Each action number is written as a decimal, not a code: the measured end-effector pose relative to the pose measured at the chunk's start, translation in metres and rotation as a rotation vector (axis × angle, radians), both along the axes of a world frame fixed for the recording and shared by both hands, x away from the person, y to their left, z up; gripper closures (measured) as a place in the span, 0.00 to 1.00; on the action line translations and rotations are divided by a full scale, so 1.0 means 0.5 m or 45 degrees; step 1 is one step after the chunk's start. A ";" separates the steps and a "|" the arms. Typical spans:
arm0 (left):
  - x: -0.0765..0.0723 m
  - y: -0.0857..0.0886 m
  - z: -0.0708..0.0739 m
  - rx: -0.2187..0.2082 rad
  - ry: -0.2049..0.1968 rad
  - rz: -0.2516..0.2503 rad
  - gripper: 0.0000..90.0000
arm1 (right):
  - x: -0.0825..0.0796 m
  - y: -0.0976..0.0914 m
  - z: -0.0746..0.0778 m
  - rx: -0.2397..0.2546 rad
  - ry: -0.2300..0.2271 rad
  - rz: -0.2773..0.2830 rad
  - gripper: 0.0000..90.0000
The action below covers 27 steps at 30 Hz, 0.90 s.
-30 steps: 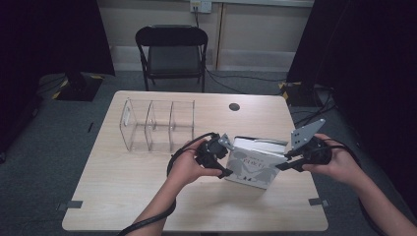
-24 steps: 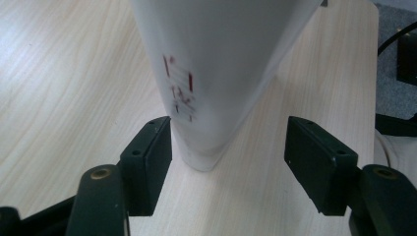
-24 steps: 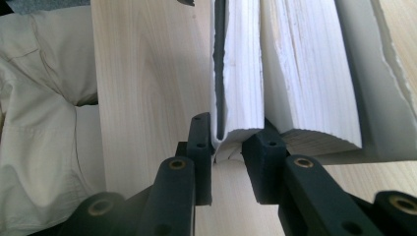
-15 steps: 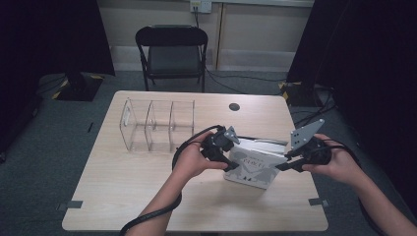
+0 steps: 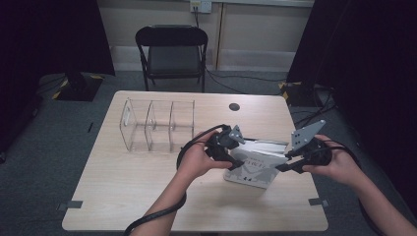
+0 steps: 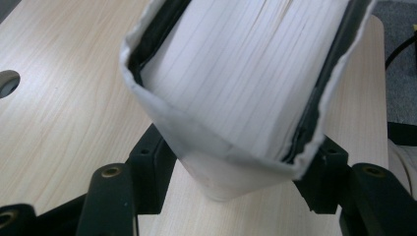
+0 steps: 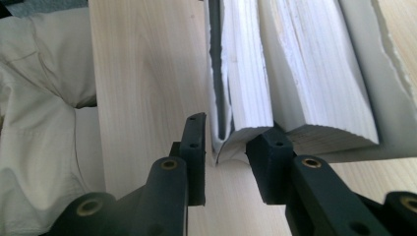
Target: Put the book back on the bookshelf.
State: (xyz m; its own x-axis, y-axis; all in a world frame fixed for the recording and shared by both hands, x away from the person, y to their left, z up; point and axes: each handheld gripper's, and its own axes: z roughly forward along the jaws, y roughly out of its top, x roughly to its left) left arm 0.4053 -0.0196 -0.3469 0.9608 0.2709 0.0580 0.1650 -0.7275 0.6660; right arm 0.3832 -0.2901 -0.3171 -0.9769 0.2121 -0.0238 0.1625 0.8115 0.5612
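Note:
A thick book (image 5: 253, 164) in a white cover lies on the table (image 5: 147, 196) between my two grippers, its left side tilted up. My left gripper (image 5: 235, 164) is at the book's left edge. In the left gripper view the book (image 6: 236, 73) fills the gap of the left gripper (image 6: 236, 167); both pads bear on its covers, and the jaws have just been closing. My right gripper (image 5: 281, 167) is at the book's right edge. In the right gripper view the right gripper (image 7: 226, 142) straddles the corner of the book (image 7: 305, 73), cover and some pages between the jaws, which have just been opening and stand slightly off.
A clear plastic rack (image 5: 157, 125) with several upright dividers stands on the table's left half. A round cable hole (image 5: 234, 106) sits near the far edge. A black folding chair (image 5: 172, 49) stands beyond the table. The person's pale clothing (image 7: 44, 123) borders the near table edge.
My left gripper has shifted a little to the right and up along the book's left edge, and the book's left side has lifted slightly. The right gripper has stayed where it was.

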 end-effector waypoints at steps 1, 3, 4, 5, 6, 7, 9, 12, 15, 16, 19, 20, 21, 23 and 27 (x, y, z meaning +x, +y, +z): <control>0.000 0.000 0.000 0.000 0.000 0.000 0.44 | 0.000 0.000 0.000 0.000 0.000 0.000 0.78; 0.002 -0.001 0.000 0.001 0.005 -0.006 0.44 | 0.001 -0.005 -0.004 0.010 0.008 -0.014 0.78; 0.002 -0.002 0.002 0.010 0.013 -0.004 0.44 | 0.001 -0.006 -0.005 0.012 0.009 -0.016 0.78; 0.001 -0.004 0.005 0.030 0.016 -0.011 0.45 | 0.001 -0.006 -0.005 0.012 0.011 -0.019 0.78; -0.002 -0.007 0.008 0.042 0.027 -0.005 0.46 | 0.001 -0.007 -0.005 0.008 0.008 -0.023 0.78; -0.005 -0.009 0.011 0.060 0.033 -0.009 0.47 | 0.002 -0.008 -0.005 0.007 0.008 -0.027 0.78; -0.012 -0.011 0.014 0.076 0.051 -0.011 0.50 | 0.004 -0.012 -0.005 0.004 0.005 -0.038 0.78; -0.025 -0.015 0.018 0.100 0.063 -0.010 0.53 | 0.006 -0.018 -0.006 0.012 0.005 -0.053 0.78; -0.037 -0.021 0.023 0.128 0.072 0.003 0.55 | 0.007 -0.022 -0.008 0.023 -0.005 -0.067 0.74; -0.039 -0.023 0.023 0.132 0.073 0.006 0.55 | 0.007 -0.024 -0.009 0.031 -0.007 -0.069 0.74; -0.041 -0.026 0.025 0.144 0.075 0.012 0.55 | 0.006 -0.027 -0.011 0.046 -0.007 -0.071 0.74; -0.040 -0.029 0.026 0.150 0.080 0.018 0.54 | 0.006 -0.027 -0.012 0.048 -0.009 -0.072 0.74; -0.039 -0.030 0.025 0.143 0.076 0.012 0.54 | 0.006 -0.027 -0.012 0.049 -0.011 -0.073 0.73; -0.035 -0.036 0.026 0.098 0.068 0.003 0.51 | 0.006 -0.027 -0.012 0.050 -0.013 -0.073 0.73; -0.029 -0.055 0.027 0.107 0.071 0.009 0.49 | 0.007 -0.027 -0.013 0.053 -0.015 -0.075 0.73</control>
State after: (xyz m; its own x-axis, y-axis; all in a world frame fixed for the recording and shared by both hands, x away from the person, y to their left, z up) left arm 0.3910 -0.0469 -0.3332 0.9614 0.2739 0.0274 0.2051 -0.7792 0.5922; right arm 0.3868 -0.3035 -0.3235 -0.9623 0.2707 -0.0255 0.2026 0.7766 0.5966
